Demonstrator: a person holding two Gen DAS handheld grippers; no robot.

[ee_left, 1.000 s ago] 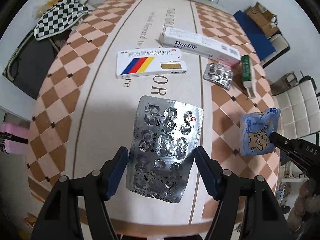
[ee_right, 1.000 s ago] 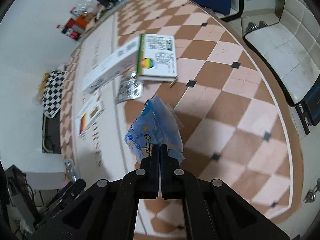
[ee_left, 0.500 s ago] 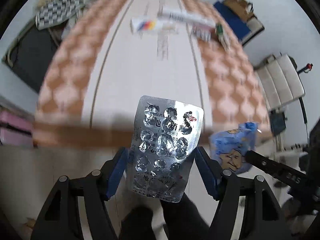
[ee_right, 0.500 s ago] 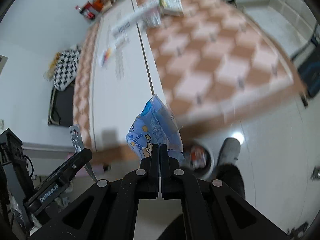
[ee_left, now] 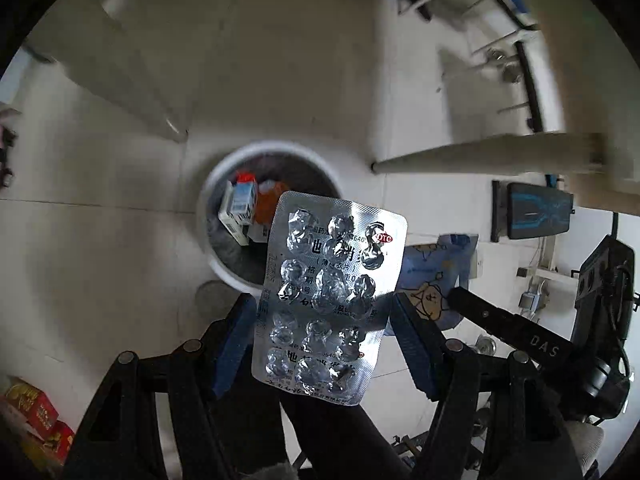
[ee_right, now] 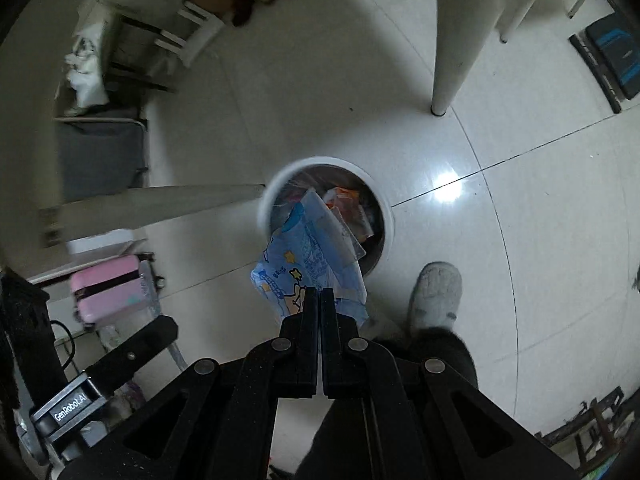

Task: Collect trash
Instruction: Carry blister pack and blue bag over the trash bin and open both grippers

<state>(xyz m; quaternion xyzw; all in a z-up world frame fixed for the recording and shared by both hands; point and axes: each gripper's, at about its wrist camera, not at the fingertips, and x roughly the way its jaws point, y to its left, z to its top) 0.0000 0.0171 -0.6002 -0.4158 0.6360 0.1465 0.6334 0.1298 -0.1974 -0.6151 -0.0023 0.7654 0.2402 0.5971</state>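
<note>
Foil first, since it is nearest: my left gripper (ee_left: 324, 336) holds the emptied blister sheet (ee_left: 332, 300) edge to edge between its blue pads, jaws set about half apart at the sheet's width. My right gripper (ee_right: 320, 300) is pinched fully closed on one corner of the blue snack wrapper (ee_right: 312, 256), which hangs forward from the tips.

Beyond both, on the pale tiled floor, stands the round white-rimmed trash bin (ee_right: 384, 208), already holding cartons and orange packets. In the left view the sheet overlaps only the bin's right-hand rim (ee_left: 212, 200); in the right view the wrapper's far end lies over the opening while its near end is short of the rim.

Risks, as I judge them: the sheet is stiff and light, so if I let go off-centre it could clip the rim and skid across the tiles. The wrapper is limp and may flutter, landing on the near side by my grey slipper (ee_right: 434, 294). My two grippers are also close together (the right one's black arm crosses just right of the sheet), so releasing both at once could knock one piece aside.

Legible writing: a red "OTC" mark on the foil with Chinese characters I cannot read reliably, "DAS" on the right gripper's arm, and "GenRobot.AI" on the left gripper's body.
</note>
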